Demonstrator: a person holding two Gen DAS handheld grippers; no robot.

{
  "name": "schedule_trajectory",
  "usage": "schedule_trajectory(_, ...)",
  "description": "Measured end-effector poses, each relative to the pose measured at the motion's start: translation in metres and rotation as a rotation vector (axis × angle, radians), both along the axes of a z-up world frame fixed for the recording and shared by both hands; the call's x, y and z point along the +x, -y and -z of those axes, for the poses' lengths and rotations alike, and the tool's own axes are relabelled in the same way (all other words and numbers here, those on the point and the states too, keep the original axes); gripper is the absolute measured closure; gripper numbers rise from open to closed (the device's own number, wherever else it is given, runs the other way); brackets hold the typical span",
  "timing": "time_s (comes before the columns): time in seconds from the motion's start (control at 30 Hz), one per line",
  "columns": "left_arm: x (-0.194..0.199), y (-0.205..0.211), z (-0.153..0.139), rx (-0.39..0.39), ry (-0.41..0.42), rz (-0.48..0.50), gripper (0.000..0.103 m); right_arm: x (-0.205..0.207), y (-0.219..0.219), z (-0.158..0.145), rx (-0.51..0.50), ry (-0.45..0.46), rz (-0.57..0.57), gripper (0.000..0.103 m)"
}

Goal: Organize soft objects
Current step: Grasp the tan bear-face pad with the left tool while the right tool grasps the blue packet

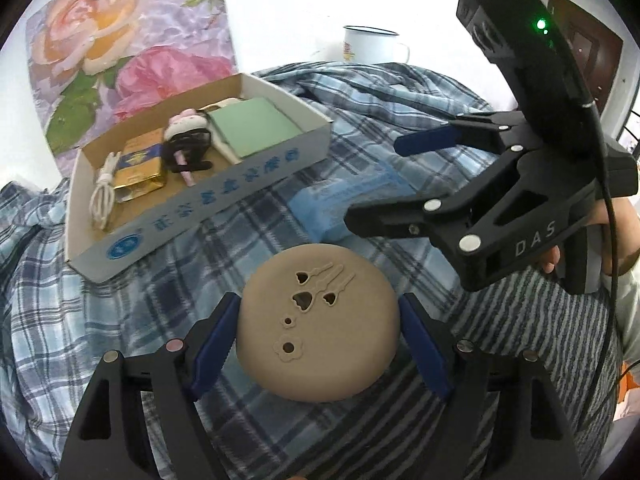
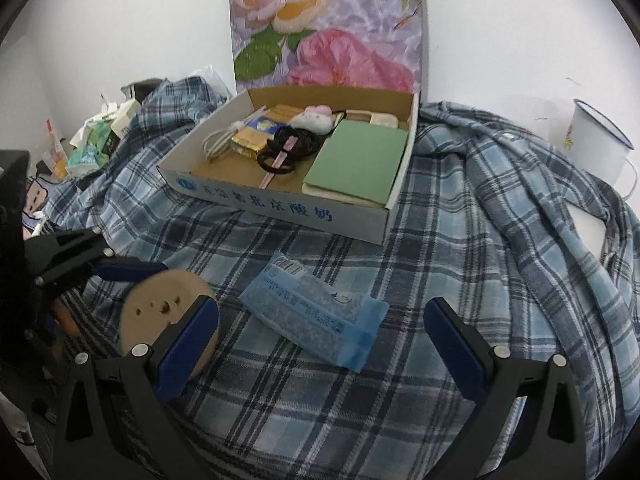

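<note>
A tan round soft pad [image 1: 320,328] with small cut-out shapes sits tilted between the blue pads of my left gripper [image 1: 320,304], which is shut on its two edges just above the plaid cloth. From the right wrist view the pad [image 2: 160,308] stands on its edge at the lower left. A blue plastic packet [image 2: 316,316] lies flat on the cloth. My right gripper [image 2: 320,344] hovers open over it with nothing between its fingers. In the left wrist view the right gripper [image 1: 374,184] is above the packet [image 1: 340,200].
An open cardboard box [image 2: 280,212] behind the packet holds a green book, a white cable, a gold packet and a pink-and-white plush. A floral board [image 2: 328,20] leans on the wall. A white enamel mug [image 2: 596,144] stands at the right. Loose clutter [image 2: 100,136] lies at the left.
</note>
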State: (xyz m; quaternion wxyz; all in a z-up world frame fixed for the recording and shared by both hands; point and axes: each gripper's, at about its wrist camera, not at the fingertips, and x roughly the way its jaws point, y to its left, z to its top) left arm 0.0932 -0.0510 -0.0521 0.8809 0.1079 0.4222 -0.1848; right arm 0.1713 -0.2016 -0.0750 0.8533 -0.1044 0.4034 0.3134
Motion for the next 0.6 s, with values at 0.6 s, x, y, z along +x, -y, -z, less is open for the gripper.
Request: schedule_trajectory(0.6, 0.01, -0.041, -0.004, 0.005, -0.002, -0.116, 0.022, 0.004, -0.025, 0.018, -0.089, 0.019, 0.024, 0.019)
